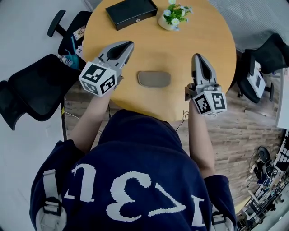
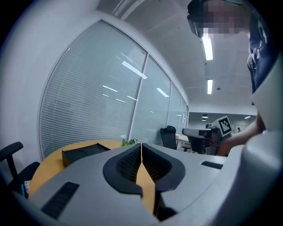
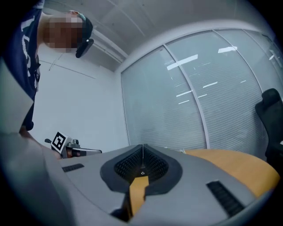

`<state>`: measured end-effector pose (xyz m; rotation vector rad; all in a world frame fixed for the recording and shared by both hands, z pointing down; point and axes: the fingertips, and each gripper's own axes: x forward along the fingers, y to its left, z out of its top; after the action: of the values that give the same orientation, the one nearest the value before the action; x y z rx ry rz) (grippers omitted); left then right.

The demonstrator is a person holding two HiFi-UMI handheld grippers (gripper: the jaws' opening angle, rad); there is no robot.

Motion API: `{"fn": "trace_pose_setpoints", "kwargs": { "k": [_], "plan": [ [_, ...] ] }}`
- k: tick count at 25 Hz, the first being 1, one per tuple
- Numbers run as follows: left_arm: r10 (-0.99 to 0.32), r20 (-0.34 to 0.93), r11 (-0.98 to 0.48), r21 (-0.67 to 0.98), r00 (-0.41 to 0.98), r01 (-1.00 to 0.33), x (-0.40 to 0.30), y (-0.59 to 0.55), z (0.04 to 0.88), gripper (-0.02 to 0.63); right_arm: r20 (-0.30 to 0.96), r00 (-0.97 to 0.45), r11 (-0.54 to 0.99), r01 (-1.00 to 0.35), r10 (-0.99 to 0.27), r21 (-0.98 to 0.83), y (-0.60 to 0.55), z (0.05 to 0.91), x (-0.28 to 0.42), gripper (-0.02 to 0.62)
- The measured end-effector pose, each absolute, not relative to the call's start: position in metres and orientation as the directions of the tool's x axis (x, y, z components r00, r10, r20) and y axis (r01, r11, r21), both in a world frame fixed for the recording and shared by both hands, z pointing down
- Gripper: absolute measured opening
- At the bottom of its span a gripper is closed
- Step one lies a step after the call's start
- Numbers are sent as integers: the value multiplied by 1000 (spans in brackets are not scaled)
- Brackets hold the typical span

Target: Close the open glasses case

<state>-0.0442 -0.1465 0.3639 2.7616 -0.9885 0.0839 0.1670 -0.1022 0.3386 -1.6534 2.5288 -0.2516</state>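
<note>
- The glasses case (image 1: pixel 154 79) is lying flat on the round wooden tabletop (image 1: pixel 212 36), near the edge closest to the person, and its lid is looking shut.
- It is sitting between the two hand-held grippers and is touching neither of them.
- The left hand-held gripper (image 1: pixel 129 43) is hovering over the tabletop to the left of the case, pointing toward the far side. Its jaws are pressing together with nothing between them. In the left gripper view its ribbed dark pads (image 2: pixel 128 162) are meeting along a thin line.
- The right hand-held gripper (image 1: pixel 197 56) is hovering to the right of the case, also pointing away from the person. Its jaws are likewise pressing together and holding nothing, and its pads (image 3: pixel 152 164) are meeting at a narrow seam in the right gripper view.
- A black box (image 1: pixel 131 12) is resting at the far side of the tabletop, well apart from the case.
- A small pot of flowers (image 1: pixel 174 16) is standing just to the right of the black box.
- Black office chairs are standing around the tabletop, one on the left (image 1: pixel 31 90) and one on the right (image 1: pixel 271 52).
- Both gripper views are looking across the tabletop toward a curved glass wall with blinds (image 2: pixel 97 106).
</note>
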Motion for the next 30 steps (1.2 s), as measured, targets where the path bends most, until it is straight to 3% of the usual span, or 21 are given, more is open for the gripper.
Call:
{"fn": "trace_pose_setpoints", "kwargs": {
  "k": [10,30],
  "plan": [
    [-657,-9,-752,73,753,-655,-50,-137,290,20,-187,-345,374,-915,-920,-149,-87,248,173,25],
    [-658,-48,-753,77,752,-654,-49,-137,279,20,-175,-354,376,-919,-919,-117,-81,243,163,23]
  ]
}}
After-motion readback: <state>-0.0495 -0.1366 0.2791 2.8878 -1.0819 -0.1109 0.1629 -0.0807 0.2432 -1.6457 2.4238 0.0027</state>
